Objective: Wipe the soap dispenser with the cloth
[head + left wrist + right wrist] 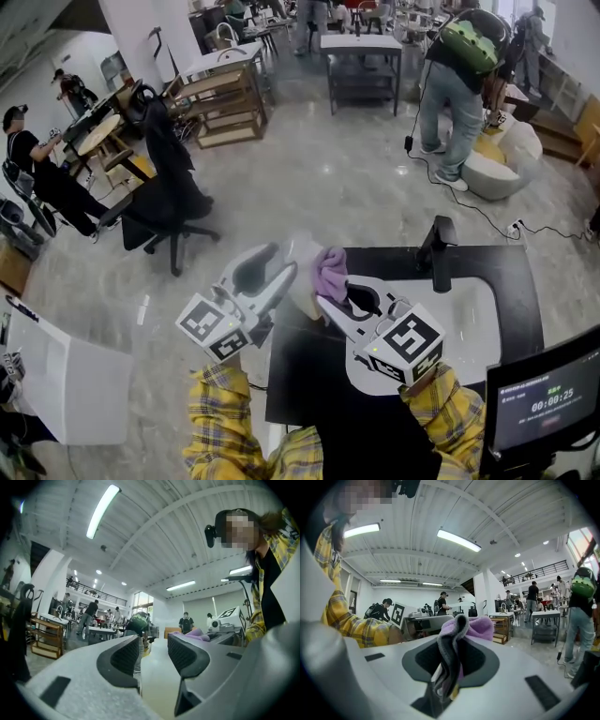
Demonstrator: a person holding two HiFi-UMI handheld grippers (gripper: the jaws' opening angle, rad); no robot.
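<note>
I hold the soap dispenser (302, 261), a pale translucent bottle, in the air beyond the counter's left corner, with my left gripper (284, 272) shut on it. In the left gripper view the bottle (157, 679) fills the gap between the two dark pads (124, 656), and the left gripper (153, 651) points level. My right gripper (342, 298) is shut on a purple cloth (330, 270), which bunches out past the jaws right beside the bottle. The right gripper view shows the cloth (471, 627) with its grey edge pinched in the right gripper (451, 660).
Below my hands lies a black counter (525, 281) with a white sink (473, 323) and a black faucet (439, 251). A monitor (548, 398) stands at the lower right. A black office chair (167, 202) is on the floor to the left, and several people stand further off.
</note>
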